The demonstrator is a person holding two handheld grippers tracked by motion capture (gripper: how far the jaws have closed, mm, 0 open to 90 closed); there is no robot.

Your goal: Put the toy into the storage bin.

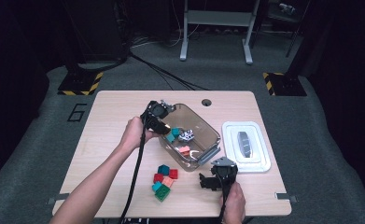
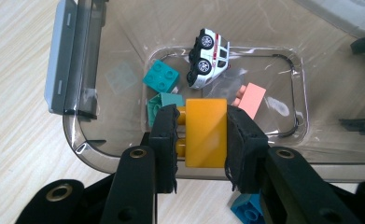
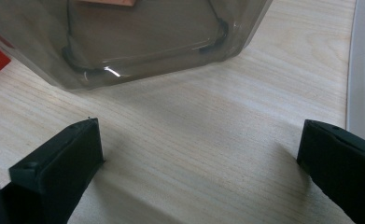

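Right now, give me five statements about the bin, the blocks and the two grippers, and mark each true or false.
1. The left gripper is shut on a yellow block above the clear bin. True.
2. A toy car lies inside the bin. True.
3. The right gripper holds a red block. False: its jaws stand wide apart over bare table, with nothing between them.
4. The white lid is on the bin. False: it lies on the table beside the bin.
5. A cluster of loose blocks lies on the table outside the bin. True.
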